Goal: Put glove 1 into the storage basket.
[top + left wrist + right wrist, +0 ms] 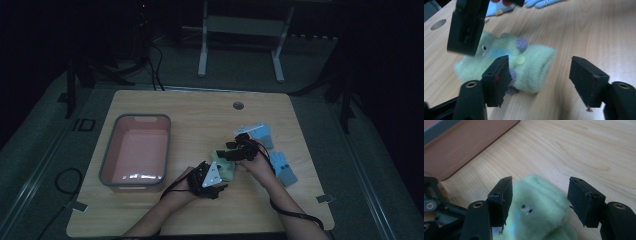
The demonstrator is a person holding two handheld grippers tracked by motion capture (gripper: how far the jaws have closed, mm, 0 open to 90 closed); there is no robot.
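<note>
Two black two-jaw grippers at work from opposite ends of one pale green fleecy sock with purple and yellow buttons [534, 62], lying flat on the light wooden table [200, 115] just right of the pink plastic tub with a grey rim [106, 150].

Nearest, the left gripper [210, 177]: jaws apart, gripping nothing. Seen in the left gripper view [539, 72] with one jaw in front of the sock's near edge and the other over bare wood, so apparently lined up on the open cuff end rather than astride the whole thing.

Just beyond, the right gripper [240, 150]: also open, jaws [540, 192] standing either side of the sock [541, 202] from above, a clear gap at one pad. Probably poised to pinch the far end while the other tool takes the cuff, for a two-handed lift toward the tub [461, 147].

Farther right, two light blue fleecy items [284, 169], well apart from the tub. Farthest, a round cable hole [238, 105] near the table's back edge.

Hard to tell: contact between the right gripper's other pad and the fleece, blurred there. Much of the sock [227, 172] covered by both tools in the high view. Blue items cut off at the top of the left gripper view [541, 3]; exact kind unclear. Tub's contents, if any, lost in dim light and glare.
</note>
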